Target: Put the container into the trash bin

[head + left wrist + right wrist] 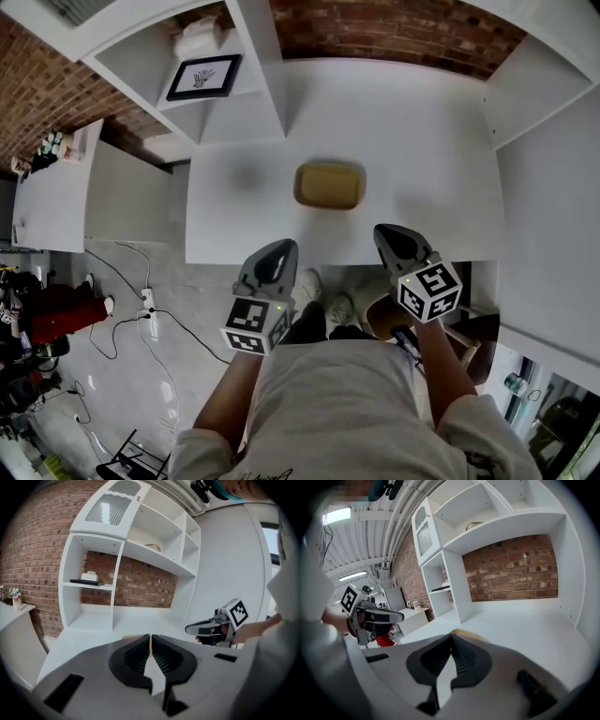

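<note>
A tan, rounded rectangular container [330, 185] lies on the white table [422, 141], near its front edge. My left gripper [277, 249] is at the table's front edge, below and left of the container, jaws shut and empty. My right gripper [389, 232] is below and right of it, also shut with nothing held. In the left gripper view only a sliver of the container [131, 637] shows behind the shut jaws, and my right gripper [190, 629] shows at the right. In the right gripper view the container [468, 634] peeks over the jaws. No trash bin is in view.
White shelving [216, 56] stands at the table's back left, holding a framed picture [203, 77]; a brick wall [394, 28] is behind. A white side cabinet [56, 202] is to the left. Cables and a power strip [148, 309] lie on the grey floor.
</note>
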A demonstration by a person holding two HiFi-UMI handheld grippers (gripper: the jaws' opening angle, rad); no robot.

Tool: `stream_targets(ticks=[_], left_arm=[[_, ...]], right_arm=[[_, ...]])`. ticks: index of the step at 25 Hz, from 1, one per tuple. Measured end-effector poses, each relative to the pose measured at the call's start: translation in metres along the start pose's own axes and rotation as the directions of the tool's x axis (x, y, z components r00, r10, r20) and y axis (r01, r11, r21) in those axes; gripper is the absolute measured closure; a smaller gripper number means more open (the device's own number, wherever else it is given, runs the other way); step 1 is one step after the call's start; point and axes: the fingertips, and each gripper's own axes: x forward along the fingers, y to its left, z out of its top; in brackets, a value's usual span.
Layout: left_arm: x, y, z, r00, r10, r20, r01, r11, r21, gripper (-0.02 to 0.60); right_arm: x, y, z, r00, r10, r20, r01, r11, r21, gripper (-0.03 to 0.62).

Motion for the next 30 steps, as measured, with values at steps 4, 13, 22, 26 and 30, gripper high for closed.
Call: stream_targets(ticks=[4, 13, 22, 26, 30], left_arm=[[0.019, 0.017, 0.002, 1.000, -0.020, -0.014, 0.020, 1.000, -0.001, 0.555], [0.056, 0.043, 0.004, 0.996, -0.066, -0.053, 0.067, 0.998, 0.000, 0.555], [0.080, 0.056, -0.003, 0.991, -0.097, -0.090, 0.098, 0.995, 0.010, 0.555], [0.086, 0.061, -0.010, 0.988, -0.108, -0.109, 0.109, 0.994, 0.009, 0.555], [0.089, 0.068, -0.013, 0.986, -0.109, -0.122, 0.110, 0.994, 0.001, 0.555]], right_arm=[[0.021, -0.012, 0.001, 1.000, -0.026, -0.017, 0.027, 1.000, 0.016, 0.566], [0.060, -0.042, -0.004, 0.994, -0.090, -0.054, 0.093, 0.994, 0.049, 0.566], [0.093, -0.071, -0.024, 0.986, -0.131, -0.108, 0.140, 0.987, 0.084, 0.563], [0.105, -0.079, -0.031, 0.982, -0.133, -0.130, 0.147, 0.984, 0.101, 0.528], [0.118, -0.084, -0.039, 0.979, -0.136, -0.153, 0.155, 0.980, 0.121, 0.507]])
